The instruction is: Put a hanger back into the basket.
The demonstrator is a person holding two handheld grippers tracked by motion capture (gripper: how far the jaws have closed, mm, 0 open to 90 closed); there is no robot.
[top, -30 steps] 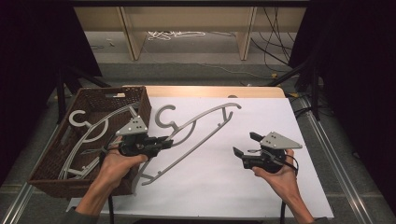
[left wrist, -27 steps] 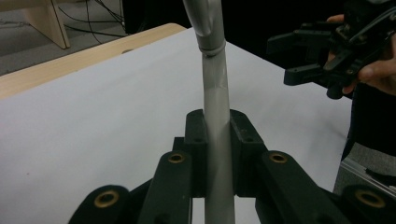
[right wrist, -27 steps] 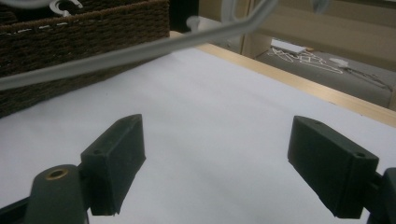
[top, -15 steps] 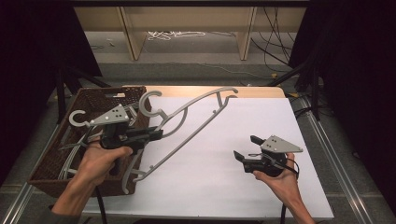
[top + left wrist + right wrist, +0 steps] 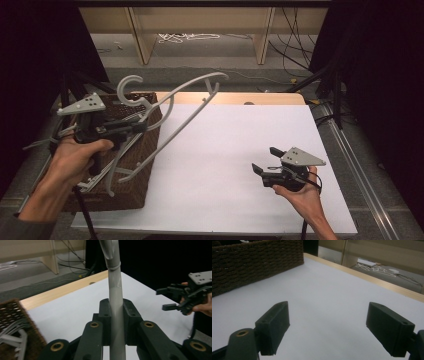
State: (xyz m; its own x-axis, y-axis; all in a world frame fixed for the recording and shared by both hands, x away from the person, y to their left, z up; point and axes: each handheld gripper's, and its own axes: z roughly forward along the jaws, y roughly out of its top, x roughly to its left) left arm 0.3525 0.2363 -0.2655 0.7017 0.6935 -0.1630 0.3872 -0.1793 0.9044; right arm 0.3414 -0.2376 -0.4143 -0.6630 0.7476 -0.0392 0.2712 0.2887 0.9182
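Observation:
A grey plastic coat hanger (image 5: 172, 107) hangs in the air above the left side of the table, its hook (image 5: 131, 90) over the brown wicker basket (image 5: 135, 187). My left gripper (image 5: 140, 125) is shut on one arm of that hanger (image 5: 115, 297); both pads press on it. The far shoulder of the hanger reaches out over the white sheet (image 5: 235, 165). My right gripper (image 5: 262, 161) rests low over the sheet at the right, held by a hand, jaws open with nothing between them (image 5: 327, 327).
Several more grey hangers (image 5: 102, 172) lie inside the basket (image 5: 257, 262). The sheet covers a wooden table whose far edge (image 5: 240, 98) shows. Beyond it are wooden legs and cables on the floor. Dark curtains stand at both sides.
My left gripper has lifted the hanger off the sheet and carried it left and up, over the basket. The right gripper has stayed where it was.

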